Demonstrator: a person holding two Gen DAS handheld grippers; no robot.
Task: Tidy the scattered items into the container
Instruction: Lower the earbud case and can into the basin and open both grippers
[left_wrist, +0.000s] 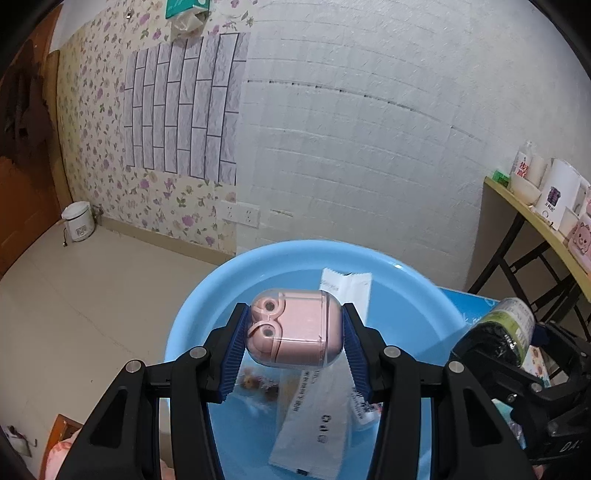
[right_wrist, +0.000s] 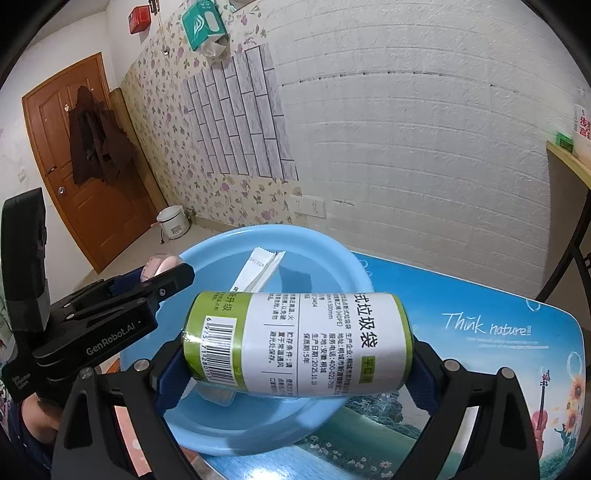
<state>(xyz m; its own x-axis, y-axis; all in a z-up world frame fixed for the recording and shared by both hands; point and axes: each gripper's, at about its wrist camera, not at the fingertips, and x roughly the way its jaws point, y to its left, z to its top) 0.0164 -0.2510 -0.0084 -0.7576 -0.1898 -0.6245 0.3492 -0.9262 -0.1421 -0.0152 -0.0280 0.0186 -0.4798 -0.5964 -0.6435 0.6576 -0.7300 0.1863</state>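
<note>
Over the blue basin (left_wrist: 192, 314), the left gripper (left_wrist: 293, 328) clamps a pink case (left_wrist: 295, 328) between half-closed pads, while the right gripper (right_wrist: 299, 347), spread wide, pinches a roll (right_wrist: 295, 343) of bags end to end, above the basin's near right rim. Released here, the roll could strike that rim and tumble onto the table (right_wrist: 480, 295); sachets (left_wrist: 314, 417) already lie inside.

Sachets (left_wrist: 314, 417) lie in the basin (left_wrist: 207, 295) on the desk (right_wrist: 480, 295); the earbud case (left_wrist: 295, 328) hangs above it, the roll (right_wrist: 299, 343) seemingly over its right rim.
</note>
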